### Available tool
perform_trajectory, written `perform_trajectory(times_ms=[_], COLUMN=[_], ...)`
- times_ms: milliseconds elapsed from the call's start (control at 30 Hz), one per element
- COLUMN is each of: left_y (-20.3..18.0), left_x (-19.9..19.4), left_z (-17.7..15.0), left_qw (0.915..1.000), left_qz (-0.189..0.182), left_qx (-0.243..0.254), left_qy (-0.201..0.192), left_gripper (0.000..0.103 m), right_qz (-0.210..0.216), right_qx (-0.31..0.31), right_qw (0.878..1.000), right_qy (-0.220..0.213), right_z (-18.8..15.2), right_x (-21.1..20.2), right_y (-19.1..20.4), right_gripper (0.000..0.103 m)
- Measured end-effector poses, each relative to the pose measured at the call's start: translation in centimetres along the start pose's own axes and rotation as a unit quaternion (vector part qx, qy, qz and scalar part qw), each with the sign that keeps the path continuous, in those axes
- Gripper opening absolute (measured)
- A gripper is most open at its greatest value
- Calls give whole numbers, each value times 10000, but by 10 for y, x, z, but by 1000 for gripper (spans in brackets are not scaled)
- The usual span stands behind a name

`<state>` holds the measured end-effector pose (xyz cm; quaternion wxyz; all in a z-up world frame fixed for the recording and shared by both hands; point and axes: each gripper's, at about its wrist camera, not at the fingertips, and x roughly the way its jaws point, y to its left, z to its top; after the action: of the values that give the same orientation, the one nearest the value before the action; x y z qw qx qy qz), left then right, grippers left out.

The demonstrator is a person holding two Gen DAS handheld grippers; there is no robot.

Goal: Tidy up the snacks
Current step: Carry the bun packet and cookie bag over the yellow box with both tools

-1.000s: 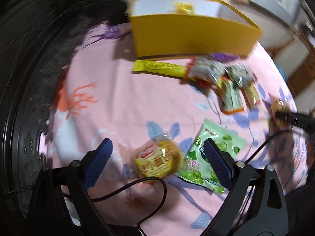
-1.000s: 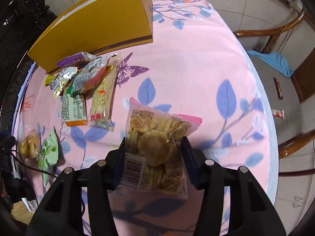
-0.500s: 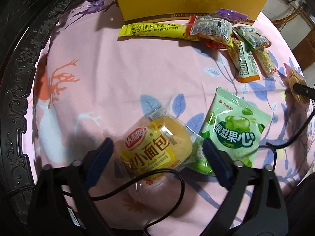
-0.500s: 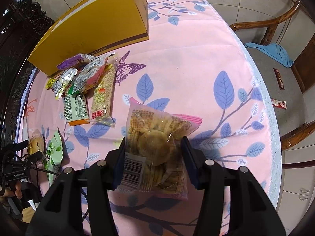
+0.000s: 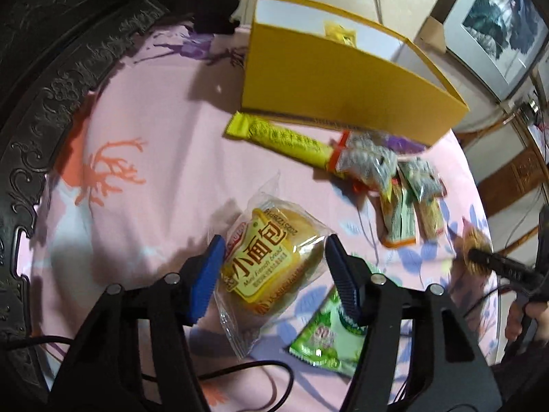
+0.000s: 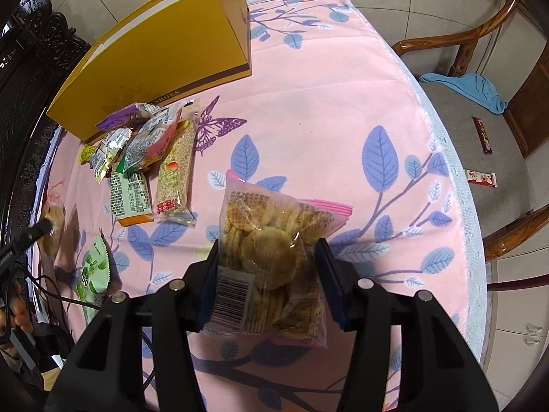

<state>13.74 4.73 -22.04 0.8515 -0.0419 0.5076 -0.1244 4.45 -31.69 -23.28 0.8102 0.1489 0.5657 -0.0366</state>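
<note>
Bread packet (image 5: pixel 271 261) between closing left gripper (image 5: pixel 274 274) fingers (image 5: pixel 206 274), touching both

Both tools look alike. The left gripper (image 5: pixel 271 274) has matte black angular arms with cut-out windows, a silver screw head at each pivot, and ribbed blue pads lining its fingers (image 5: pixel 206 285). A thin black cable loops beneath it. The right gripper (image 6: pixel 267 281) has the same black frame, silver screws and blue pads, darker here, perhaps only from shadow.
</note>
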Motion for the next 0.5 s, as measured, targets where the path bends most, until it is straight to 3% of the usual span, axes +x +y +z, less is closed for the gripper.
perform_trajectory(times_ms=[500], left_y=[-46], left_x=[-74], left_z=[43], left_qw=[9924], left_qz=[-586], left_qx=[350], left_qy=[-1027], left_gripper=[61], right_qz=[354], right_qx=[-313], right_qw=[9952], right_qy=[-854], right_z=[32], right_x=[-62], right_y=[28], right_gripper=[53])
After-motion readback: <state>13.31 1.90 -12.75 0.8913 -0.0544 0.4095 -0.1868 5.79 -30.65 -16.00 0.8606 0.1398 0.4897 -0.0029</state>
